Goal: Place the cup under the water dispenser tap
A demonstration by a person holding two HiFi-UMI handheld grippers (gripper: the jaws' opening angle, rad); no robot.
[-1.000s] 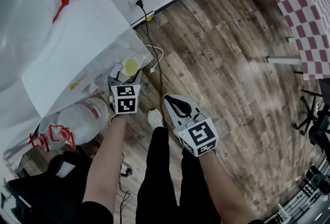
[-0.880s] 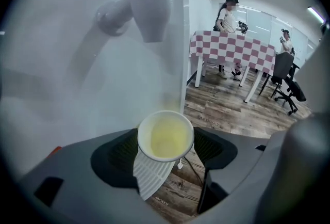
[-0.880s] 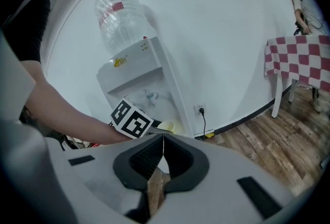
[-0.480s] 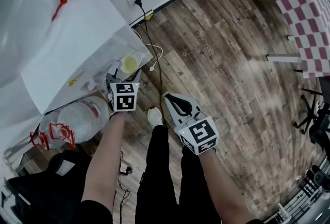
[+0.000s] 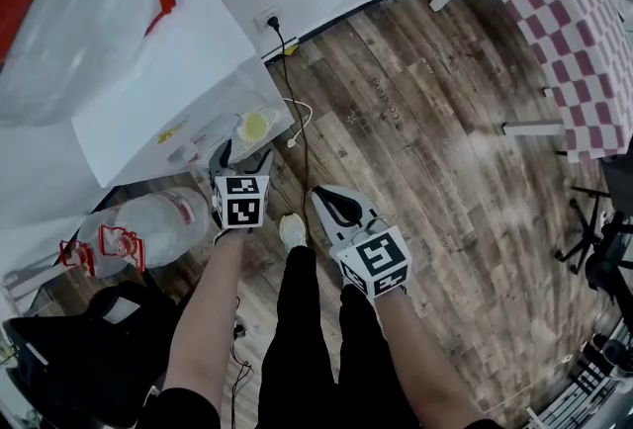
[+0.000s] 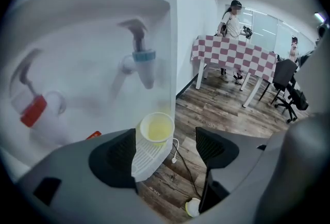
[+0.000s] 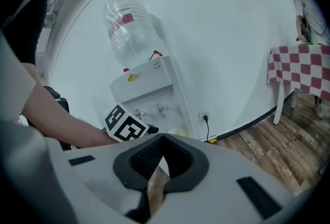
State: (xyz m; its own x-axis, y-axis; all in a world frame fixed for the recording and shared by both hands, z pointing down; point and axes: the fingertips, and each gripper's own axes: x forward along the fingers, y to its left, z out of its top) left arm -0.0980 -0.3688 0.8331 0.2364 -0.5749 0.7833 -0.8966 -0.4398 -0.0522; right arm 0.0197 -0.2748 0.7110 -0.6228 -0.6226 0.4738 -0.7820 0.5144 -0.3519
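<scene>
And there it was: the cup [image 6: 157, 128], small and yellow, sat upright on the drip tray [image 6: 147, 158] directly below the blue tap [image 6: 144, 63] of the water dispenser [image 7: 149, 89]. By my read, the placing looked done.

The left gripper [image 5: 242, 158] hung a little back from the blue tap with its jaws spread wide. The cup showed in the gap beyond them, apart from both pads, so it gripped nothing. The right gripper [image 5: 331, 203] was well off to the side of the blue tap, out over the wooden floor, jaws pressed together and empty.

If that cup needed another touch, I'd have called it a light, thin-walled thing that would dent under a hard squeeze and tip at a nudge. The sensible hold was across the side wall about halfway up, one pad on either side, closed gently. Whether it held any liquid, I couldn't tell.

The left gripper view gave the real proof, with the spout lined up over the cup's mouth and a red tap [image 6: 34, 110] to the left of the blue tap. It also showed a checked table [image 6: 234, 52] far behind. The head view hid both taps but showed both grippers together and the power cable [image 5: 282, 71] trailing across the floor near the dispenser. Only the right gripper view showed the whole machine, with the big bottle [image 7: 126, 27] high above the blue tap.
</scene>
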